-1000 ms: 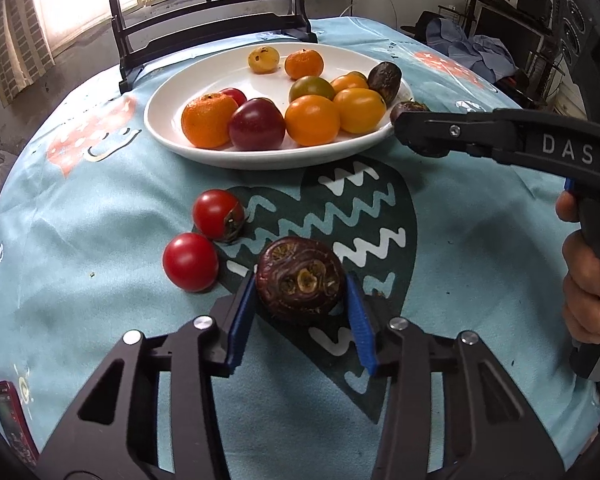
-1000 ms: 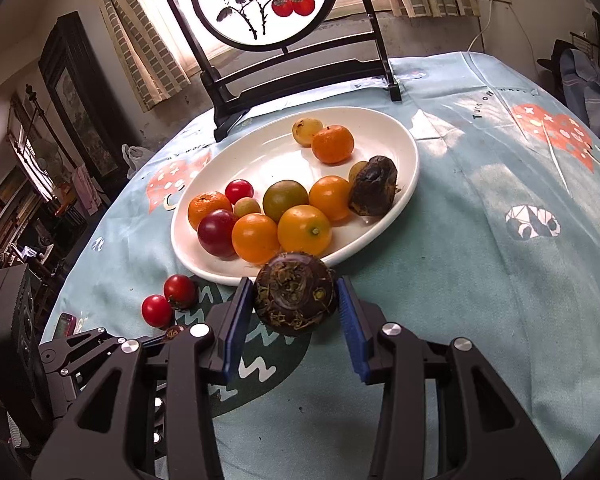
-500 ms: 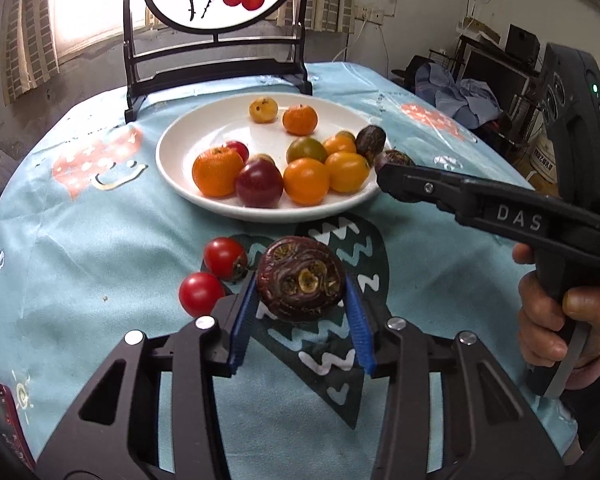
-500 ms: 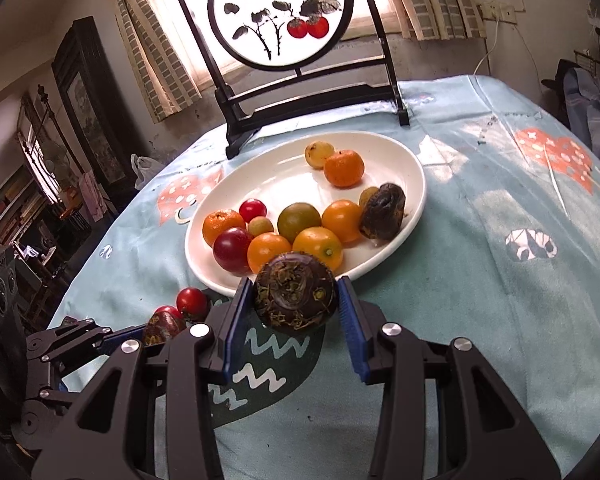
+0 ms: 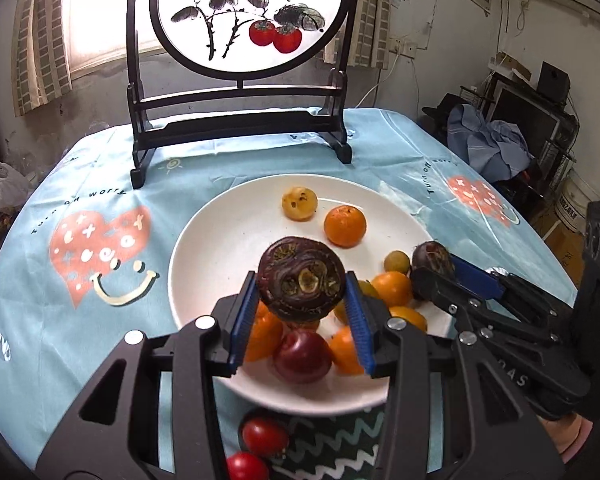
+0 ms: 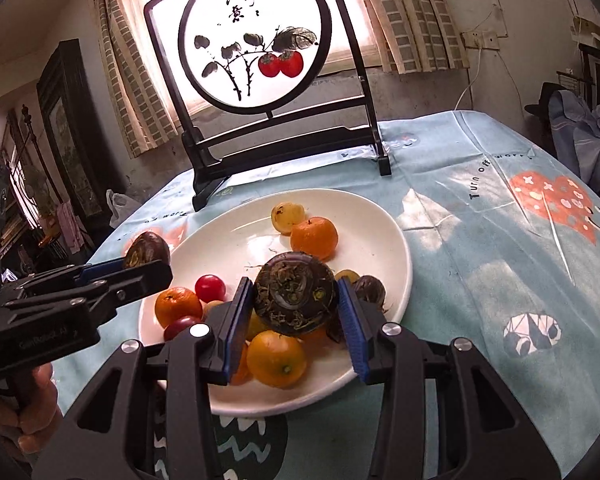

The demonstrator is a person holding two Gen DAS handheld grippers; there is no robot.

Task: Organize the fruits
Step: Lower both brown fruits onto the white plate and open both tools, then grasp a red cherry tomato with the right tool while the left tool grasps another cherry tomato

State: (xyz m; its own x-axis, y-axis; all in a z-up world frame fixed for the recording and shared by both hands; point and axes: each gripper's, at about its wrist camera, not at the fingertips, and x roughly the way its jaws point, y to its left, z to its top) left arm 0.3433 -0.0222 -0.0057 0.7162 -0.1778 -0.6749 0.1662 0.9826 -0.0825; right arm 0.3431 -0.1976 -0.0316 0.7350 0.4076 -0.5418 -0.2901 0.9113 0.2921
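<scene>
From the left wrist, the left gripper (image 5: 302,306) is clamped on a dark brown round fruit (image 5: 301,280), held over the white plate (image 5: 204,256). That fruit and the fingers hide part of the pile at the plate's 6 o'clock: a dark red plum (image 5: 302,356) and several oranges show only in part. At 12 o'clock lie a spotted yellow fruit (image 5: 299,204) and a tangerine (image 5: 345,226). Two cherry tomatoes (image 5: 265,436) sit off the plate on the tablecloth (image 5: 80,320), partly cut off behind the gripper. The cloth reads "Turn off worry".

From the right wrist, the right gripper (image 6: 294,320) grips a second brown fruit (image 6: 295,298) with stringy roots, held above the plate's (image 6: 380,240) 5 o'clock area. It covers the fruit behind; another dark fruit (image 6: 370,289) peeks out at 3 o'clock. A cherry tomato (image 6: 210,288) lies at 9 o'clock. The lettering on the other gripper's body is too blurred to read.
</scene>
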